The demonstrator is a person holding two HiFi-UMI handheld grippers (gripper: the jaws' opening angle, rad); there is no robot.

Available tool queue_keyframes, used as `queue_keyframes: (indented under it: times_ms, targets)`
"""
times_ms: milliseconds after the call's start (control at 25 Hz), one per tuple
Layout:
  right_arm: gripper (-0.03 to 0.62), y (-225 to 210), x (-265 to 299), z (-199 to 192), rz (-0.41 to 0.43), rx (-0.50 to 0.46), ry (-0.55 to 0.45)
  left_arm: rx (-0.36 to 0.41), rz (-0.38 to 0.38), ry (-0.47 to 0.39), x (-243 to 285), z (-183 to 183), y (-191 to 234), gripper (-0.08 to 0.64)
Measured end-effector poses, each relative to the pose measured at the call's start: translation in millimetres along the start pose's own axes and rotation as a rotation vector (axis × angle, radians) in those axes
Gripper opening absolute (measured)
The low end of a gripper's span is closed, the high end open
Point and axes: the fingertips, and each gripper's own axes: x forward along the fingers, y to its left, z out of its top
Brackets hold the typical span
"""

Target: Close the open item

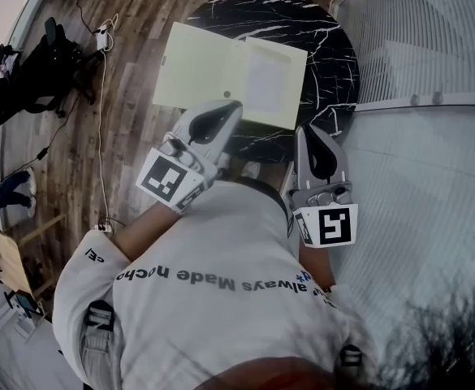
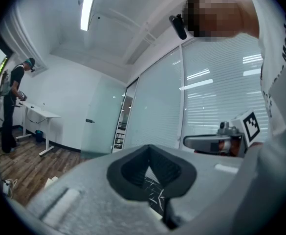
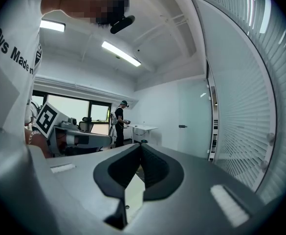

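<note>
Marble table (image 1: 328, 49), open folder (image 1: 213, 70) overhanging left edge

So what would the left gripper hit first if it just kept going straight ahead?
Probably the open folder on the black table: the left gripper aims at its near edge, though it might pass just above.

Pale yellow notebook (image 1: 229, 75), open flat, on black marble table (image 1: 261, 15)
</note>
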Motion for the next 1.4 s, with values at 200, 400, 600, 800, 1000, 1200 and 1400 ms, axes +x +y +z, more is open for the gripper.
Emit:
queue_keyframes:
  times_ms: [200, 400, 600, 800, 1000, 1200, 1400]
  targets:
    - [0.001, -28, -13, 4, -0.014, -0.005, -0.008, 0.005, -0.012, -0.004, 24, 4, -18, 0.003]
    - [0.001, -43, -17, 1, -0.016, -0.007, -0.004, 0.004, -0.022, -0.004, 40, 1, -24, 0.003]
    - [0.002, -46, -12, -1, -0.006, -0.004, -0.005, 0.003, -0.004, 0.015, 44, -10, -17, 0.005]
    - [0.002, -45, -5, -2, 0.004, 0.003, -0.003, -0.012, 0.034, 0.056, 39, -26, -1, 0.006]
    - [0.000, -43, 0, -3, 0.011, 0.006, -0.003, -0.055, 0.068, 0.118, 35, -65, 20, 0.054]
    - [0.001, -41, 3, -1, 0.010, 0.008, -0.003, -0.095, 0.117, 0.213, 25, -115, 45, 0.064]
    - [0.002, -42, 3, -1, 0.011, 0.009, -0.003, -0.125, 0.154, 0.317, 12, -176, 70, 0.077]
